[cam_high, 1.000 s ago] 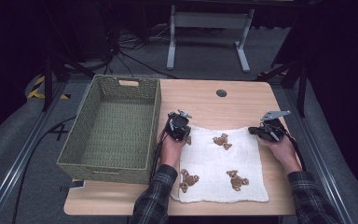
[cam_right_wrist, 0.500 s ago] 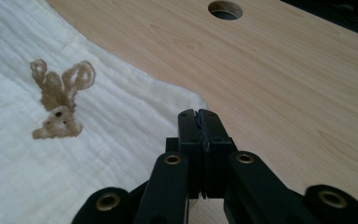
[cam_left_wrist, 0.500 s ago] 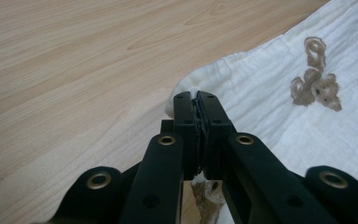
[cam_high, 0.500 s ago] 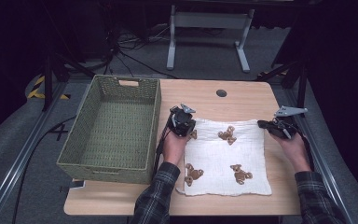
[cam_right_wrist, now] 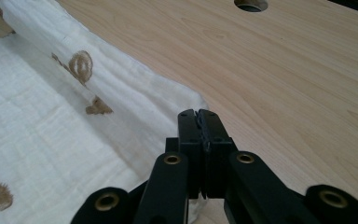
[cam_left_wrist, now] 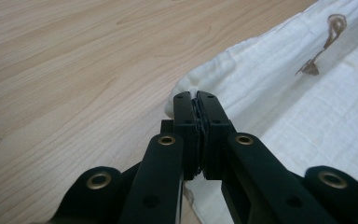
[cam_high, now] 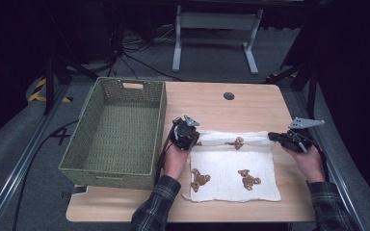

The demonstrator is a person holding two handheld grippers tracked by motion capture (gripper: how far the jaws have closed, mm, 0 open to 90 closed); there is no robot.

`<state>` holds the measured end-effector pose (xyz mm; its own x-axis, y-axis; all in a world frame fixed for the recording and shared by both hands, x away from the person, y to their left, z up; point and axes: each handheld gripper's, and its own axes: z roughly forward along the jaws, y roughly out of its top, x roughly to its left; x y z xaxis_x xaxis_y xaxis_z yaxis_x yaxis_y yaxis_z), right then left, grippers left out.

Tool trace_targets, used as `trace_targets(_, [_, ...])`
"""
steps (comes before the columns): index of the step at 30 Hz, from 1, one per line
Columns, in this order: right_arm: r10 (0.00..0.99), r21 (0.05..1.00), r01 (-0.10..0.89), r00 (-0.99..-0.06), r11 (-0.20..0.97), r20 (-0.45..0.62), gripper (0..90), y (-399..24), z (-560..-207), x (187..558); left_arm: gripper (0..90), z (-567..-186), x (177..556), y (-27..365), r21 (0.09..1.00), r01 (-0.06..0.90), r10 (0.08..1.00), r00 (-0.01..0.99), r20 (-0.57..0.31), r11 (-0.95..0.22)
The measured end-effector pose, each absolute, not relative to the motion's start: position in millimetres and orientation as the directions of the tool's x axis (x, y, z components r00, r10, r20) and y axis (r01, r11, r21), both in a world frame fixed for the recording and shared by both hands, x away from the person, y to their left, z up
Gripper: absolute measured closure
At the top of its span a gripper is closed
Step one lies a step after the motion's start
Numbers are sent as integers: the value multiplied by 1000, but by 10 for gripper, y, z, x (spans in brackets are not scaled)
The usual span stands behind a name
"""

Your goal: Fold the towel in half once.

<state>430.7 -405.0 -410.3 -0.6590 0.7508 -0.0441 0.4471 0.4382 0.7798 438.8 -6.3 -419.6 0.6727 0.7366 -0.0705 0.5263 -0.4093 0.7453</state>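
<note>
Folding: looks like I'm mid-fold on the cloth [cam_high: 233,166], far edge coming back toward me
Basket [cam_high: 115,132]: off to the left, apart from the cloth
Left gripper [cam_high: 191,139]: clenched on the cloth's far-left corner
Cloth: flat on the table [cam_high: 221,103], long axis left-right between both hands, folded edge facing away from me
Right gripper [cam_high: 273,136]: clamped tight on the far-right corner, each hand equally close to its own corner
</note>
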Motion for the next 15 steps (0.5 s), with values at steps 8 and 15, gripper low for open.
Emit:
trace_targets(8, [735,776,440,-676,452,-45,889,-4028,-4105,4132,877,-4168,4191,-66,742,496,728,685,-16,-450])
trace_targets(15, [731,778,440,-682,448,-36,889,-4043,-4124,4023,878,-4106,4044,-53,751,484,721,693,-14,-450])
